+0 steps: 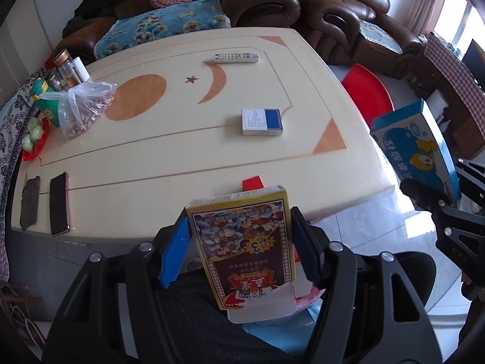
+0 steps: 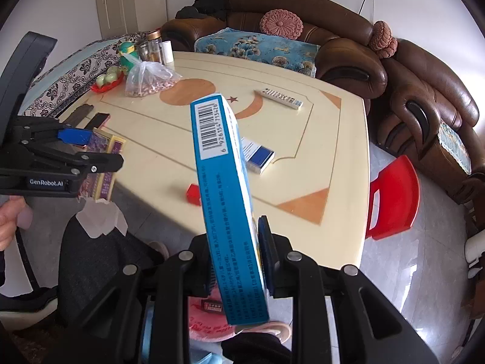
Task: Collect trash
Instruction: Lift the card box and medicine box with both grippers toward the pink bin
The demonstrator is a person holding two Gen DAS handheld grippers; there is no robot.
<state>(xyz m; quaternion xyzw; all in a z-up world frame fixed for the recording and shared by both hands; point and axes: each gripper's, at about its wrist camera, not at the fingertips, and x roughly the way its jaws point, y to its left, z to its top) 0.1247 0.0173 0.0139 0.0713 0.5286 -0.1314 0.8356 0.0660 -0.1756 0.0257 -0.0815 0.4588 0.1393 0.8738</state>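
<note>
- While I hold both grippers off the near edge of the table point(image 1: 188, 157), my left gripper point(image 1: 241, 242) is clamped on a yellow box point(image 1: 245, 251), pads pressed on its two long sides; the box's torn white flap hangs at its near end.
- My right gripper point(image 2: 235, 261) grips a blue box point(image 2: 224, 200) by its faces, barcode edge turned up and tilted to the far left.
- From the left wrist view, the blue box point(image 1: 424, 148) shows at the right, off the table's right edge.
- From the right wrist view, the left gripper point(image 2: 75, 151) with the yellow box point(image 2: 106, 163) sits at the left, at the table's near-left edge.
- On the table, a small red box point(image 2: 194, 194) lies near the near edge, and a white-and-blue box point(image 1: 262, 122) lies right of centre.
- A remote point(image 1: 236, 57) lies at the far side, past the moon inlay.
- A phone point(image 1: 59, 203) lies near the left end, and a tied bag point(image 1: 81, 109) with jars point(image 1: 65, 66) behind it stands at the far left.
- A brown sofa point(image 1: 272, 3) runs behind the table; a red stool point(image 2: 394, 197) stands on the floor to its right.
</note>
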